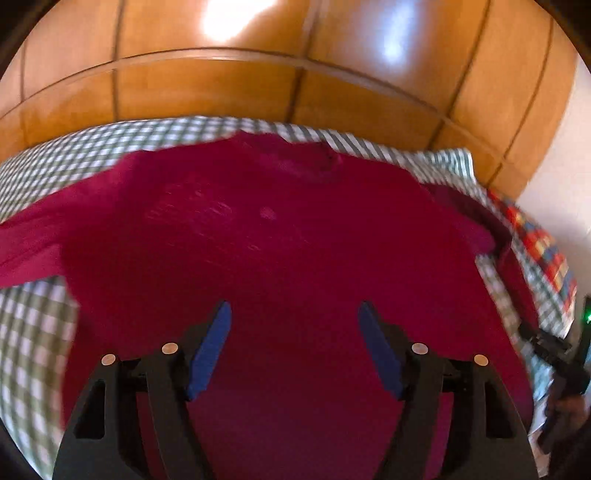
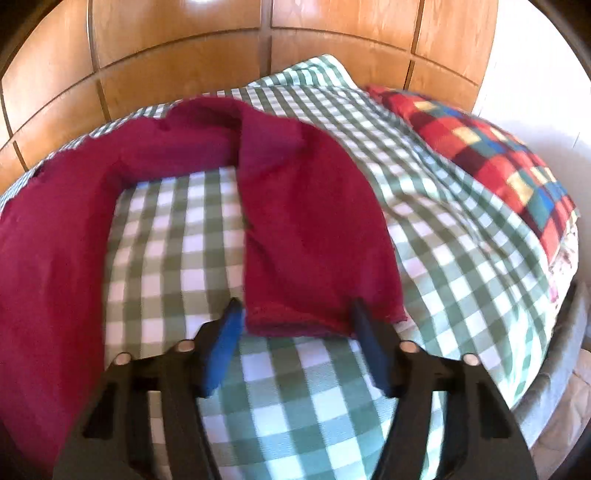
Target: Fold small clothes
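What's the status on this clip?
Both hand-held grippers open: left over red garment, right at its sleeve cuff. Nothing folded, nothing blocking.

A bed covered in a green-checked sheet [image 2: 443, 229] carries a crimson garment [image 2: 317, 229] and a multicoloured checked pillow [image 2: 491, 155].

A glossy orange-brown wooden panelled wall unit [image 2: 177, 66] with dark vertical and horizontal seams fills the background and carries bright light reflections [image 1: 236, 14]. A bed covered in green-and-white checked fabric [image 2: 461, 236] stands before it. A red, blue and yellow checked pillow [image 2: 491, 155] lies near a white wall [image 2: 535, 74].
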{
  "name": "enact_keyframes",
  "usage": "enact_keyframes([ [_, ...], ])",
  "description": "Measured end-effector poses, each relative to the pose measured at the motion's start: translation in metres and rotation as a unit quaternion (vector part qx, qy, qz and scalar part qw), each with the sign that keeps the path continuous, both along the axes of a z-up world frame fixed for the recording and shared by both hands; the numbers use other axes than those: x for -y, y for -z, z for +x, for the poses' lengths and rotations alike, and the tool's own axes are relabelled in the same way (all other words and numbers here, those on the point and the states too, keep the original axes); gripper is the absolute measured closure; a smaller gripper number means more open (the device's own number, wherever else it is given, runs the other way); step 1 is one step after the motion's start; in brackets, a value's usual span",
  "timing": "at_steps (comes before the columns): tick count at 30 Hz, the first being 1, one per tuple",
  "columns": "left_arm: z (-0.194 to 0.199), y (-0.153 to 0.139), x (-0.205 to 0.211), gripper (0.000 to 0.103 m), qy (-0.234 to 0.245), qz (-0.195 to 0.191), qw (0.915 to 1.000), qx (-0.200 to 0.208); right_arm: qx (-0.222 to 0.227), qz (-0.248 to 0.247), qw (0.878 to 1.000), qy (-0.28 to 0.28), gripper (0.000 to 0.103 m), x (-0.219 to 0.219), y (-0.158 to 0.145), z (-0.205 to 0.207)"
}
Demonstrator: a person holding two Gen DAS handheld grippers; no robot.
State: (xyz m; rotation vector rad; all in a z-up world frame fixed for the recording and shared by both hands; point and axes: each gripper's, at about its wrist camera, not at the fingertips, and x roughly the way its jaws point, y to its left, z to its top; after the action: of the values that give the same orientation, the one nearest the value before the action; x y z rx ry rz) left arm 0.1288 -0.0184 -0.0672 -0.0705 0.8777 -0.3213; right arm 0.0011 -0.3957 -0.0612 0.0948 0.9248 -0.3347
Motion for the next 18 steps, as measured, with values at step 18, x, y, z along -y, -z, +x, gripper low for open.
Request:
enact_keyframes([
  [18,0.000,0.028,0.007,0.009,0.030,0.010,0.9995,-0.001,0.097,0.043,0.979,0.172,0.097,0.194,-0.115,0.050],
])
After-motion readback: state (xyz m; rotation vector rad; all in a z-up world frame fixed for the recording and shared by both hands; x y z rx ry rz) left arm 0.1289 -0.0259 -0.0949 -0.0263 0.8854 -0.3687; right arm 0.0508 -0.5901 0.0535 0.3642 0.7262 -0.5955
